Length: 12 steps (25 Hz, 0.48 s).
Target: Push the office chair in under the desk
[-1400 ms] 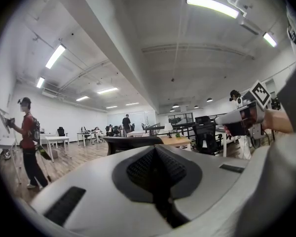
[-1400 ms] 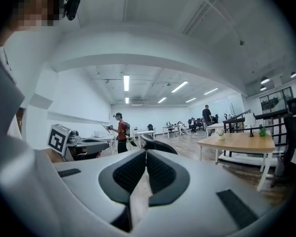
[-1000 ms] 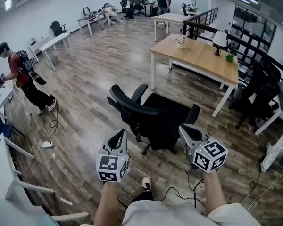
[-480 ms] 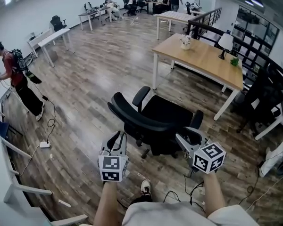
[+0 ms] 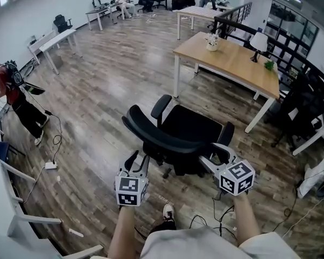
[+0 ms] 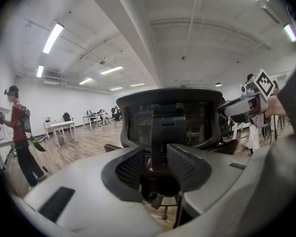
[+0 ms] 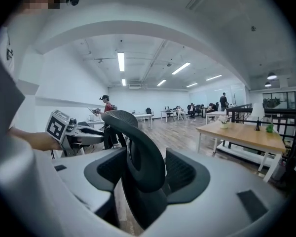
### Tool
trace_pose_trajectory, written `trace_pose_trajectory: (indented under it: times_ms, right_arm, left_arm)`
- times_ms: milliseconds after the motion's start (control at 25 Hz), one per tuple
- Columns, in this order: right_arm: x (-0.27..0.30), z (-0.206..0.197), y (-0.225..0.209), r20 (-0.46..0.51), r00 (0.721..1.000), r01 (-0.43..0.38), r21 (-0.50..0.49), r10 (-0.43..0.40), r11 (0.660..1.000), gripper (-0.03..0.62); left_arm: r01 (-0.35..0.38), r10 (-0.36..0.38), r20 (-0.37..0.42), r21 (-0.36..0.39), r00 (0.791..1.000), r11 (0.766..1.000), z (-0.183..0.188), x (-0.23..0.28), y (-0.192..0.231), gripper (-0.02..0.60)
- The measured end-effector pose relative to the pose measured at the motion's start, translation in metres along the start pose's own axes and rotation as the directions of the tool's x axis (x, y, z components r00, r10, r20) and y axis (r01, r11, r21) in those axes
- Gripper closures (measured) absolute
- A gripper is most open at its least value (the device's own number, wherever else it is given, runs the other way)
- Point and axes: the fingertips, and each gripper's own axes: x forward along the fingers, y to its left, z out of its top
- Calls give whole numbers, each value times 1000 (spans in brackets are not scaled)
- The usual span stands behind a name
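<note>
A black office chair (image 5: 179,129) stands on the wood floor, its seat facing the wooden desk (image 5: 232,63) and apart from it. My left gripper (image 5: 139,161) hovers just behind the backrest's left end, its jaws opening. In the left gripper view the mesh backrest (image 6: 182,117) fills the middle beyond the left gripper (image 6: 155,167), not between the pads. My right gripper (image 5: 215,155) is at the backrest's right end, jaws opening. In the right gripper view the backrest's edge (image 7: 143,152) stands between the spread jaws of the right gripper (image 7: 147,174).
A lamp (image 5: 257,41), a plant (image 5: 268,65) and a small vase (image 5: 211,42) stand on the desk. Another black chair (image 5: 299,107) is at the right. A person (image 5: 11,90) walks at far left, near a cable and power strip (image 5: 53,165). White tables (image 5: 54,39) line the left wall.
Both grippers' jaws have gone from shut to wide apart. The chair sits a little closer to the grippers. The person at the left has moved farther left.
</note>
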Motion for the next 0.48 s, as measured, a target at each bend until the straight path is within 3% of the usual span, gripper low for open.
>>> trace_pose_trajectory:
  times_ms: [480]
  right_arm:
    - [32, -6, -4, -34, 997, -66, -69, 64, 995, 296]
  left_arm:
    - [101, -101, -28, -12, 994, 995, -12, 26, -2, 396]
